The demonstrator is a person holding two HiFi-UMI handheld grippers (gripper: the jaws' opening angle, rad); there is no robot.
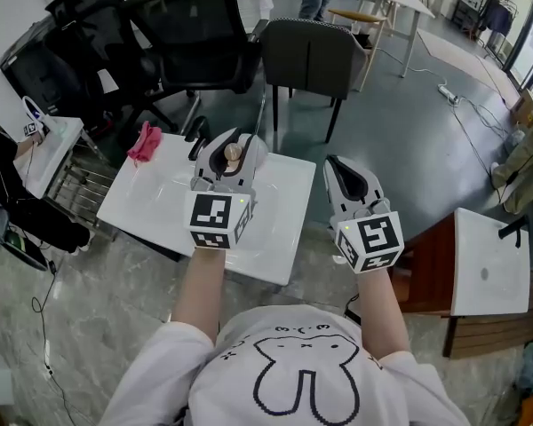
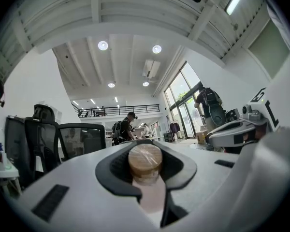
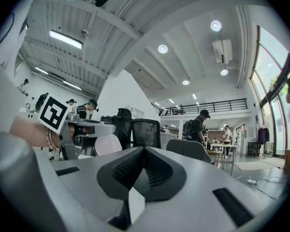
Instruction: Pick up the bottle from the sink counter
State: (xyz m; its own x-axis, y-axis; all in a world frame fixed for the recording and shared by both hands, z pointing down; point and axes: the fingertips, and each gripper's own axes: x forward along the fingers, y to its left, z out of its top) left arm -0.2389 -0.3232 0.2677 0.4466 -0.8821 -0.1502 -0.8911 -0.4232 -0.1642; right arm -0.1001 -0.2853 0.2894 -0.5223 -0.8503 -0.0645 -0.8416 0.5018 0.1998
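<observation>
Office floor, white sink counter (image 1: 280, 229) before black chairs (image 1: 195, 34); pink cloth (image 1: 145, 142) at far-left corner. Left gripper (image 1: 234, 142) clenched on wooden-capped bottle (image 2: 145, 162). Right gripper (image 1: 336, 161) closed, empty.

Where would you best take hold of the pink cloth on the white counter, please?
Pinch the raised middle of the pink cloth, coming straight down: it lies crumpled in a heap at the far left corner of the counter, with no flat edge to slide under. The right tool is empty, though shut.
</observation>
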